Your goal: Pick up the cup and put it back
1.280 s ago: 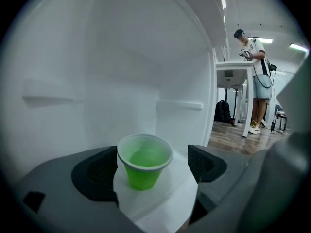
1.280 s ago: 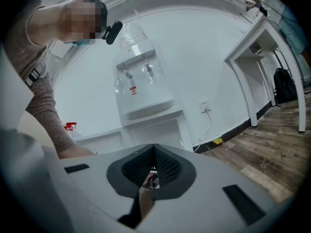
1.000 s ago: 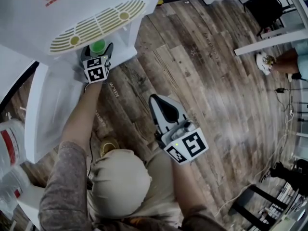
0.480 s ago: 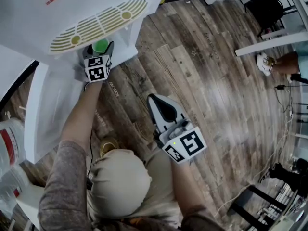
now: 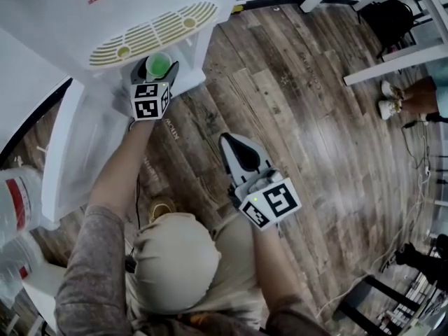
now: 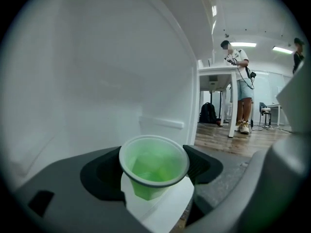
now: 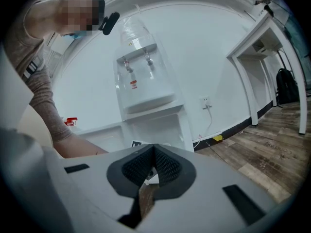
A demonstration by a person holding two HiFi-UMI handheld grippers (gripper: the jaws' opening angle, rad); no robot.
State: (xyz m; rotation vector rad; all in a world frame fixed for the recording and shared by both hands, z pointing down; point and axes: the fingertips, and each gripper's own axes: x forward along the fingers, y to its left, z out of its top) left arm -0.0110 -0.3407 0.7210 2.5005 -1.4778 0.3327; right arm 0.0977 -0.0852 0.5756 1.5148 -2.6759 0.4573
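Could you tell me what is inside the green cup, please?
The cup looks empty: only its green walls and base show. Clear liquid cannot be ruled out.

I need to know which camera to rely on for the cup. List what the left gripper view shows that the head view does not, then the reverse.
Only the left gripper view: the standing person's upper body and the ceiling lights. Only the head view: the right tool, shut and empty, the dispenser's slotted grille, the water bottles. Both: the green cup gripped in the left tool, whose jaws have just been closing on it, the wood floor, the black backpack.
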